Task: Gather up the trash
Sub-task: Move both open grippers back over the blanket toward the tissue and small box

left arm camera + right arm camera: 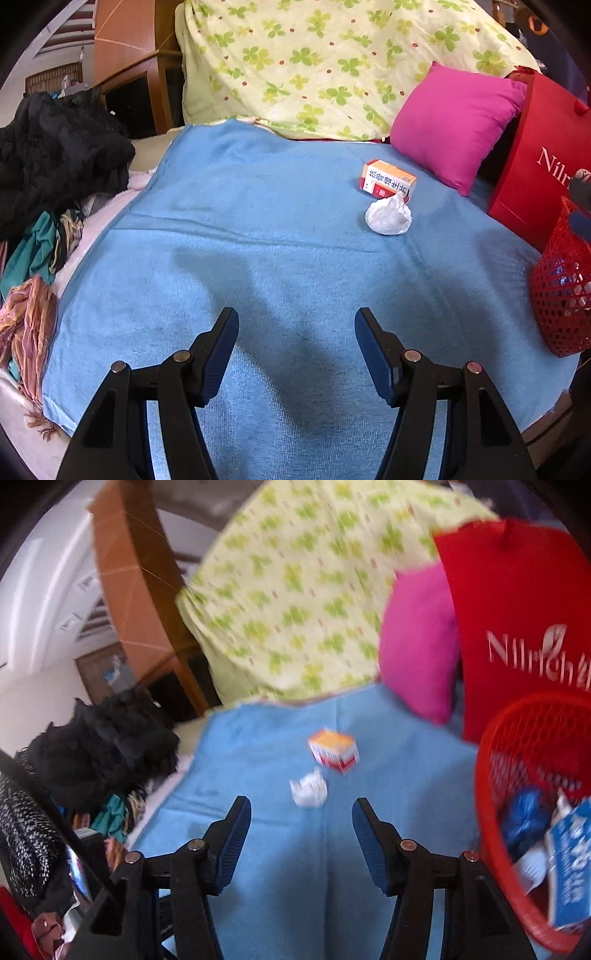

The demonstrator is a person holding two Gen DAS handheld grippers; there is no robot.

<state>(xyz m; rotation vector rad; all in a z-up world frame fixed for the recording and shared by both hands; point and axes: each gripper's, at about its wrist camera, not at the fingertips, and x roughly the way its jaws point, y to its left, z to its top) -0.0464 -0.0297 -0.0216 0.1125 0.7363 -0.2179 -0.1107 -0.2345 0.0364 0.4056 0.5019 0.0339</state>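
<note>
A crumpled white tissue [388, 216] lies on the blue blanket [258, 240], just in front of a small orange and red box [388, 181]. My left gripper [296, 325] hangs open over the near part of the blanket, nothing between its fingers. In the blurred right wrist view the same tissue [309, 793] and box [334, 752] sit ahead of my right gripper [301, 814], which stands open and empty. A red mesh basket [491, 775] at the right holds a blue and white carton [570, 864] and a blue wrapper. The basket [561, 291] also shows at the left view's right edge.
A pink pillow [454, 125] and a red paper bag [543, 162] stand behind the box at the right. A yellow-green floral quilt [325, 62] is heaped at the back. Dark clothes [55, 155] and scarves [26, 325] pile up along the left edge.
</note>
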